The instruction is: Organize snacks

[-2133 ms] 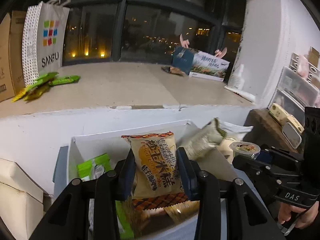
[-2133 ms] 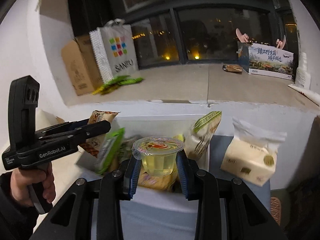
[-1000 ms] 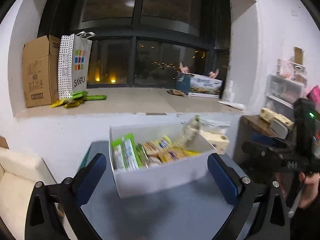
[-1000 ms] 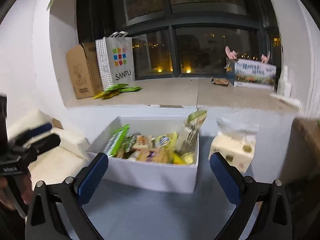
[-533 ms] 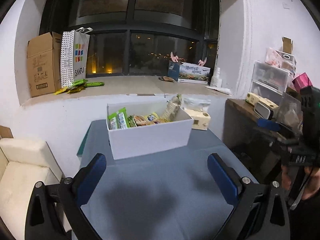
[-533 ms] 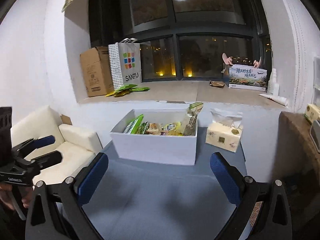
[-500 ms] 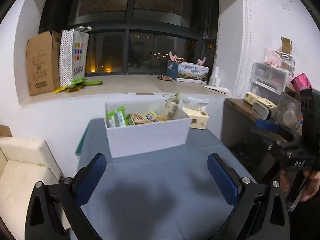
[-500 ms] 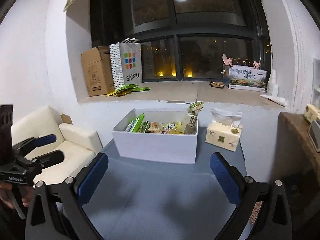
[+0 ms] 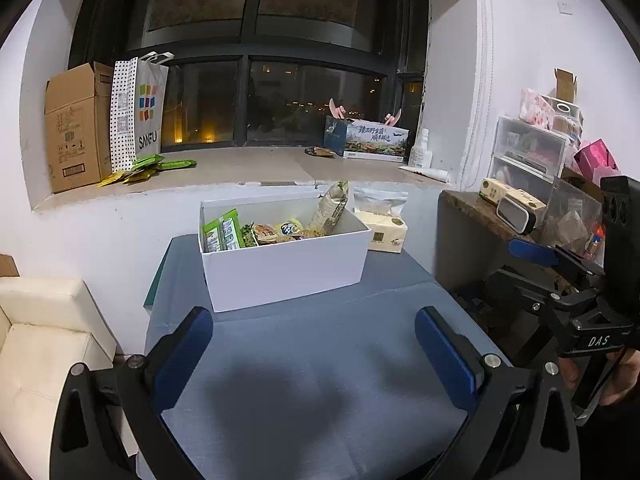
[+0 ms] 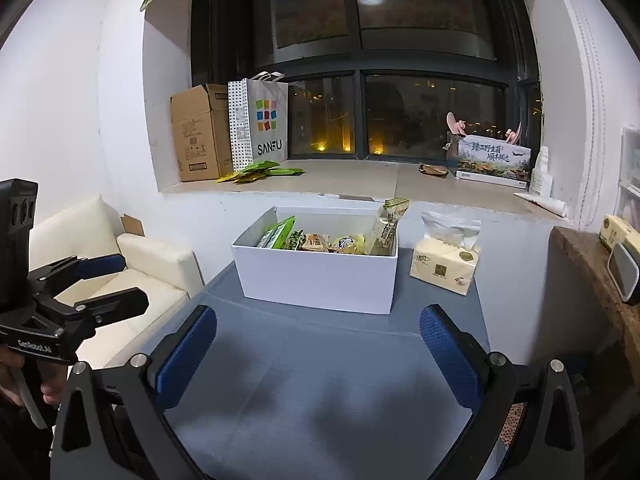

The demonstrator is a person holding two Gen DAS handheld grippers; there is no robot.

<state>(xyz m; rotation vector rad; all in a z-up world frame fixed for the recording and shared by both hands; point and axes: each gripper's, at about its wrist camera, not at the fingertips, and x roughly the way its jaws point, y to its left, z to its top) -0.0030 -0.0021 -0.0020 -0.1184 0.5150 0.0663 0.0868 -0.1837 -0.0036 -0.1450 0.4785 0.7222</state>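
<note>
A white box (image 9: 288, 268) stands at the far end of the grey table (image 9: 312, 380); it also shows in the right wrist view (image 10: 320, 280). It holds several snack packets (image 9: 256, 234), green ones at the left and a tall pale bag (image 9: 330, 206) leaning at the right. My left gripper (image 9: 314, 352) is open and empty, held back over the near part of the table. My right gripper (image 10: 318, 354) is open and empty, likewise well short of the box. Each gripper appears at the edge of the other's view.
A tissue pack (image 10: 446, 266) lies right of the box. A cream sofa (image 10: 120, 276) is left of the table, a wooden shelf (image 9: 492, 216) with boxes to the right. The window sill (image 9: 240, 168) holds a carton, a paper bag, green packets and a printed box.
Both grippers let go of their snacks, a yellow packet and a jelly cup, opened wide and drew back from the box. Over the last half second they barely move.
</note>
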